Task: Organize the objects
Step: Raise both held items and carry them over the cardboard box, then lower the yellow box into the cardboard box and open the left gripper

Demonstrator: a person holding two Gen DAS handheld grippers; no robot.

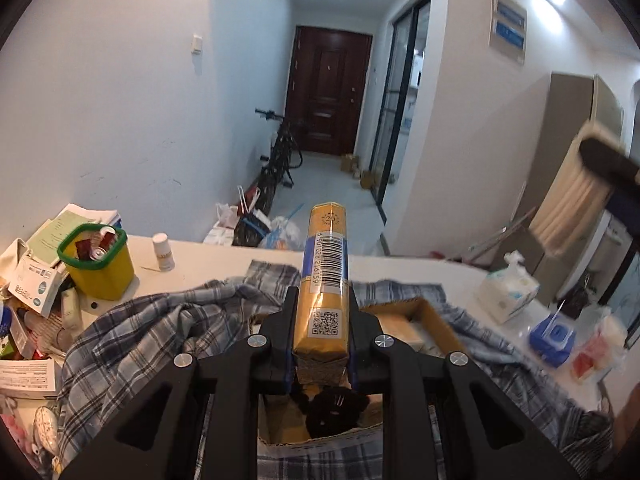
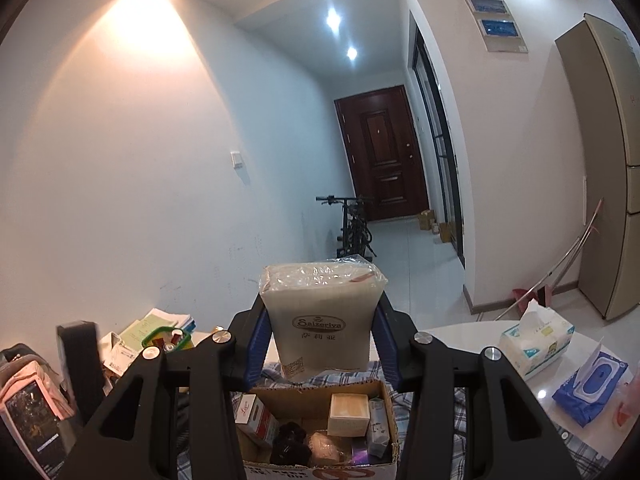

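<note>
Hands both loaded, hovering above the cardboard box [image 2: 320, 420] on the checked cloth [image 1: 140, 332] over the desk [image 2: 472, 336]. Left tongs [image 1: 320, 320] are clamped narrow on a long gold carton [image 1: 325, 280]; right tongs [image 2: 320, 340] grip a wrapped pack of napkins [image 2: 320, 320] (branded, in clear film). Packing step, I'd say. Box already holds several small items, so next each load needs a free gap, lowering, then letting go.

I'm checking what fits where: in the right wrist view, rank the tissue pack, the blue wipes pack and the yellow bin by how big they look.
1. Blue wipes pack, though it's nearest
2. Tissue pack, close behind
3. Yellow bin, farther and partly hidden
</note>
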